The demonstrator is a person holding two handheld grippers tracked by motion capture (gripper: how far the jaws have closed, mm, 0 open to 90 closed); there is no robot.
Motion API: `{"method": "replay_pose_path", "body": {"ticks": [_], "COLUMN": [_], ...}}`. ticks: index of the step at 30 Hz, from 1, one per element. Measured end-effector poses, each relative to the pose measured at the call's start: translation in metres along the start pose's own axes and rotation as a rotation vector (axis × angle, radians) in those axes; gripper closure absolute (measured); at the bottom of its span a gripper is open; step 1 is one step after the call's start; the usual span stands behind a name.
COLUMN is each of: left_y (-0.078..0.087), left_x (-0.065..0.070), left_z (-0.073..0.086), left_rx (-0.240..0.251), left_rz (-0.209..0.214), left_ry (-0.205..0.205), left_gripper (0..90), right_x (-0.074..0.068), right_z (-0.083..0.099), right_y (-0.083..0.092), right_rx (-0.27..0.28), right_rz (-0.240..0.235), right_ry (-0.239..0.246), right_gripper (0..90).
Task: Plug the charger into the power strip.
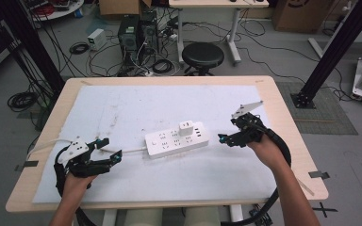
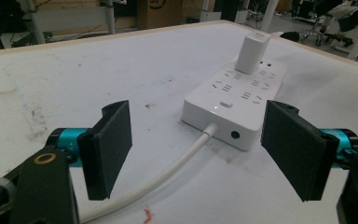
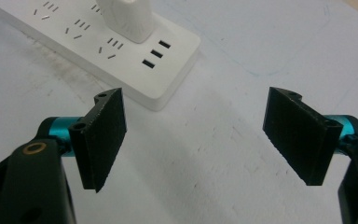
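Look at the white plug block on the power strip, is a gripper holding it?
No, the white plug block stands alone on the power strip, with both grippers open and apart from it.

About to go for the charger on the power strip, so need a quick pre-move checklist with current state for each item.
1. Right gripper jaws open with nothing between them: ok.
2. Left gripper jaws open, the cable running between them but not pinched: ok.
3. Charger seated upright in the power strip: ok.
4. Right gripper lined up on the charger: not ok, it sits beside the strip's end, off to one side.
5. Power strip flat on the white mat, nothing in the way: ok.
6. Power strip held down against a pull: not ok, neither gripper touches it.
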State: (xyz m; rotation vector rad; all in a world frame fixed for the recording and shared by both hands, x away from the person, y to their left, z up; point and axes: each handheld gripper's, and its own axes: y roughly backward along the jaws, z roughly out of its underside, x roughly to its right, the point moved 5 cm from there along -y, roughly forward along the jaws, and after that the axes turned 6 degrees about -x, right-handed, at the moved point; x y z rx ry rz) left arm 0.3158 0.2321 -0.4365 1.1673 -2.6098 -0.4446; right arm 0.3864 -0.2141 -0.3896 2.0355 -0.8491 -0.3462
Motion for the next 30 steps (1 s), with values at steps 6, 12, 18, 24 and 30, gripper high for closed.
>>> {"method": "replay_pose_path", "body": {"ticks": [6,12,18,24,30], "left_y": [0.0,0.001,0.001,0.001,0.001], "left_x": [0.003,0.003,0.003,0.003,0.003], "left_z": [-0.001,0.0,0.0,0.001,-0.001], "left_rx": [0.001,0.002,0.001,-0.001,0.0], "left_rz": [-0.001,-0.006,-0.003,-0.001,0.0], "left_ry": [0.001,0.002,0.001,-0.001,-0.003], "left_gripper": [24.7,24.7,24.7,24.7,24.7], "right_x": [-0.002,0.0,-0.004,-0.005,-0.003], "right_z": [0.015,0.017,0.02,0.024,0.027], "right_y": [0.007,0.013,0.011,0.01,0.012], "right_rx": [0.025,0.057,0.063,0.049,0.046], "right_rz": [0.021,0.03,0.024,0.02,0.027], "right_ry": [-0.027,-0.045,-0.047,-0.052,-0.058], "right_gripper": [21.9,21.8,21.8,21.8,21.8]}}
